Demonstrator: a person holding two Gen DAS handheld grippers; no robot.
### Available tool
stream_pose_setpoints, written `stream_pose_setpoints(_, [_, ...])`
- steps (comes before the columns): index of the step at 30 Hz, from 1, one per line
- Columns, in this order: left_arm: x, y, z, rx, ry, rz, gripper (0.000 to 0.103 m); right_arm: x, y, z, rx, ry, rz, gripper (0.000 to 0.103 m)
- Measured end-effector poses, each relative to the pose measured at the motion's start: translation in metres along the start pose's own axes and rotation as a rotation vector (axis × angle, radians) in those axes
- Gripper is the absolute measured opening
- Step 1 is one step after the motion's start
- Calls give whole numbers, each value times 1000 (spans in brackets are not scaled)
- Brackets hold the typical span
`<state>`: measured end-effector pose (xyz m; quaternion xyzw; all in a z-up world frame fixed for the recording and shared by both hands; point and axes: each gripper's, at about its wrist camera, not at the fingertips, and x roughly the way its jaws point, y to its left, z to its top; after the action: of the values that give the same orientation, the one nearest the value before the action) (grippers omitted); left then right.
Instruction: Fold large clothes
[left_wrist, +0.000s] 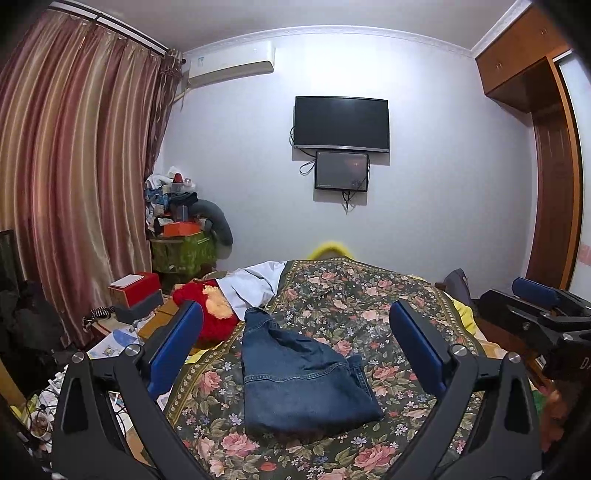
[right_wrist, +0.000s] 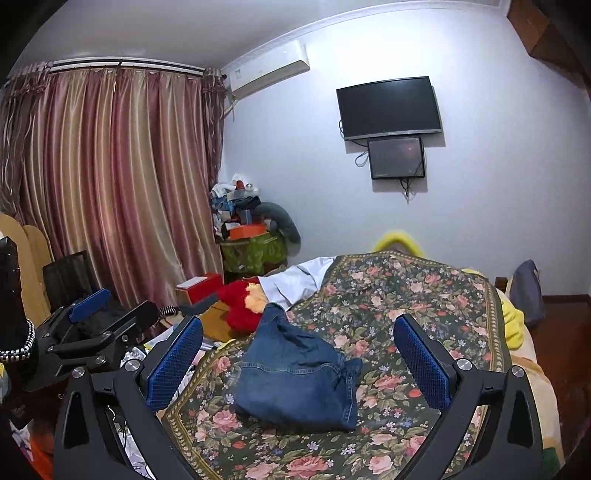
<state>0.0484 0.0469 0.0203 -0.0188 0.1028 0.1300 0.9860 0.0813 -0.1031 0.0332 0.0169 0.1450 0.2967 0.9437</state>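
Observation:
A pair of blue jeans (left_wrist: 299, 380) lies folded into a compact bundle on the floral bedspread (left_wrist: 373, 299); it also shows in the right wrist view (right_wrist: 295, 376). My left gripper (left_wrist: 295, 328) is open and empty, held above and in front of the jeans, its blue pads (left_wrist: 173, 343) spread wide on either side. My right gripper (right_wrist: 297, 332) is open and empty too, likewise held off the jeans. The right gripper appears at the right edge of the left wrist view (left_wrist: 535, 310), and the left gripper at the left of the right wrist view (right_wrist: 96, 317).
A red plush toy (left_wrist: 210, 310) and a white garment (left_wrist: 251, 284) lie at the bed's far left. A cluttered side table with red boxes (left_wrist: 136, 291) stands left of the bed. Curtains (left_wrist: 74, 166), a wall TV (left_wrist: 341, 123) and a wooden wardrobe (left_wrist: 554, 166) surround the bed.

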Motion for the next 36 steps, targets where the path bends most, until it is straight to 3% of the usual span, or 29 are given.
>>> stream_pose_setpoints(36, [3,1,2,-13,0,-24,102,4,11,-2,17,0,5,103])
